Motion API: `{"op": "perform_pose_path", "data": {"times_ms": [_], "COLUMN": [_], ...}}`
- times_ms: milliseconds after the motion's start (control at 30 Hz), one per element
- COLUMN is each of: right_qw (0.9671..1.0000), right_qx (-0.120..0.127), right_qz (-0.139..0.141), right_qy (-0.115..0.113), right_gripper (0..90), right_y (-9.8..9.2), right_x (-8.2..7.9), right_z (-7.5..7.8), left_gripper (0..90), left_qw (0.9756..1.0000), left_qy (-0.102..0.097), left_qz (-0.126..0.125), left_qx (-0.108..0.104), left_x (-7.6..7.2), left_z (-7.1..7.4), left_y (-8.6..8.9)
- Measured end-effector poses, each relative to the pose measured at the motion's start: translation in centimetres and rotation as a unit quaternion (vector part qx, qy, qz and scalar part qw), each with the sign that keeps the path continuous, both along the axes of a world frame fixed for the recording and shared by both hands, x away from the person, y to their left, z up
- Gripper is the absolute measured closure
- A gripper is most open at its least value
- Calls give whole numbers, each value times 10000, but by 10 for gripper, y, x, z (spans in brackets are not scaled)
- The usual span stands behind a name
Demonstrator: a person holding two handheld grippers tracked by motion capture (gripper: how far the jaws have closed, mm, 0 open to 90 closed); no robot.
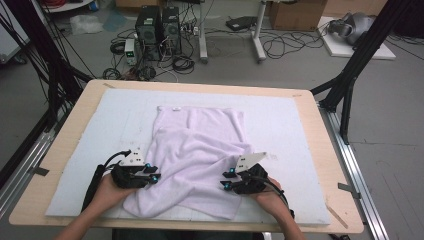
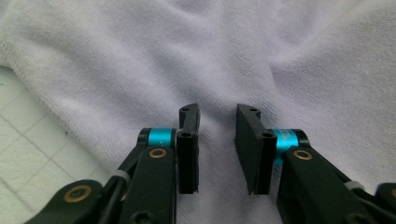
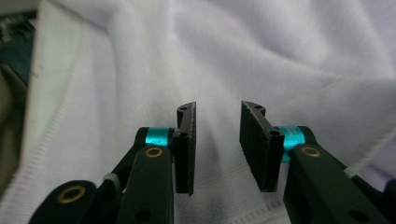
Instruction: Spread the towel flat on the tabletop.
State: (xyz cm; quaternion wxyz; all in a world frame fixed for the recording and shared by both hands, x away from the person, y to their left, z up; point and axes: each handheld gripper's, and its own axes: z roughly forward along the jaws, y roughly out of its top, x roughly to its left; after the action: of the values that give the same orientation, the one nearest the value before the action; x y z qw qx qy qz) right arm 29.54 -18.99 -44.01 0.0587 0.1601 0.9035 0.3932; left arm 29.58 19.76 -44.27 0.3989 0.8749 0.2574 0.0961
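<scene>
A soft, pale lilac terry towel (image 1: 197, 160) lies rumpled on the white mat (image 1: 280, 125), near the person's edge. The left gripper (image 2: 217, 149) and right gripper (image 3: 217, 149) sit at its two sides (jaws apart, pinching nothing), likely ready to grab and pull it flat.

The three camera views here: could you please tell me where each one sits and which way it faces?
High view: fixed above the person's side, looking forward and down at the table; both forearms, left claw and right claw show.
Left gripper view: rides the left claw, looking along its parted black jaws at the towel.
Right gripper view: rides the right claw, jaws parted, facing the towel's hem.
Shared: all views show the pale lilac towel.
</scene>
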Motion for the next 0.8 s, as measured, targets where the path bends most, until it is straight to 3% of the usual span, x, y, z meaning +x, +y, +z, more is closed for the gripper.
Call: {"op": "perform_pose_path", "data": {"times_ms": [33,167,433,800], "right_qw": [10000,9998,9997,9991], "right_qx": [-57,46,75,214], "right_qz": [54,137,221,365], "right_qy": [-41,115,117,13], "right_gripper": [720,868,875,875], "right_y": [2,2,-2,-16], "right_x": [-1,-3,-14,-49], "right_z": [-4,-5,-3,13], "left_gripper": [800,865,875,872], "left_qw": [10000,10000,10000,9996], "left_qy": [14,4,-7,-186], "left_qz": [-4,-30,-18,-146], "left_qx": [3,30,-28,-146], "left_x": [0,-2,-17,-48], "left_z": [0,1,1,18], "left_y": [0,0,9,20]}}
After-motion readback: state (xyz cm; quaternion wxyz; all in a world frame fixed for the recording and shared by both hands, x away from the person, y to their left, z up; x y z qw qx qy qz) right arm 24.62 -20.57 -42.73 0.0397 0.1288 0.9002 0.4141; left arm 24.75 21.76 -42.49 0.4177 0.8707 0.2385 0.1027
